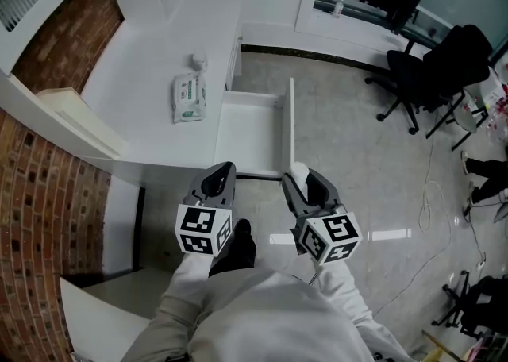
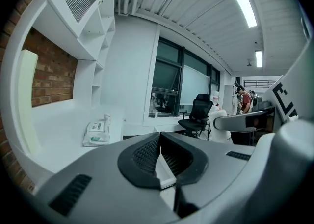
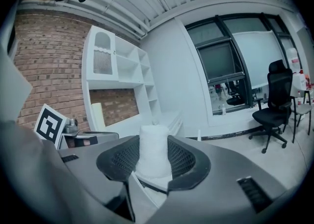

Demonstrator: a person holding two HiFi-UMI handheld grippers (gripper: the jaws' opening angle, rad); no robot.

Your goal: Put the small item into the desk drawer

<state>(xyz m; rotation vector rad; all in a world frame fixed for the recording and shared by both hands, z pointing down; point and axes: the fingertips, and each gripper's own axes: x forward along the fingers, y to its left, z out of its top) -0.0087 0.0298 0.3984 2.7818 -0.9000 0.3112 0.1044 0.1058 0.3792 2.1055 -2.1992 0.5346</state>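
The small item (image 3: 153, 153) is a white textured roll, standing upright between the pads of my right gripper (image 3: 153, 142), which is shut on it. In the head view the roll (image 1: 298, 171) shows as a white cap at that gripper's (image 1: 301, 180) tip, just in front of the open desk drawer (image 1: 290, 126). The drawer is white, pulled out from the desk (image 1: 151, 75), and I see nothing lying in it. My left gripper (image 1: 223, 171) hangs beside the right one, near the drawer's front left corner. Its jaws (image 2: 159, 138) meet with nothing between them.
A pack of wipes (image 1: 189, 97) and a small white object (image 1: 198, 59) lie on the desk. Brick wall (image 1: 40, 217) and white shelving stand at the left. Black office chairs (image 1: 432, 75) and cables (image 1: 432, 194) are on the floor to the right. A person (image 2: 244, 101) stands far off.
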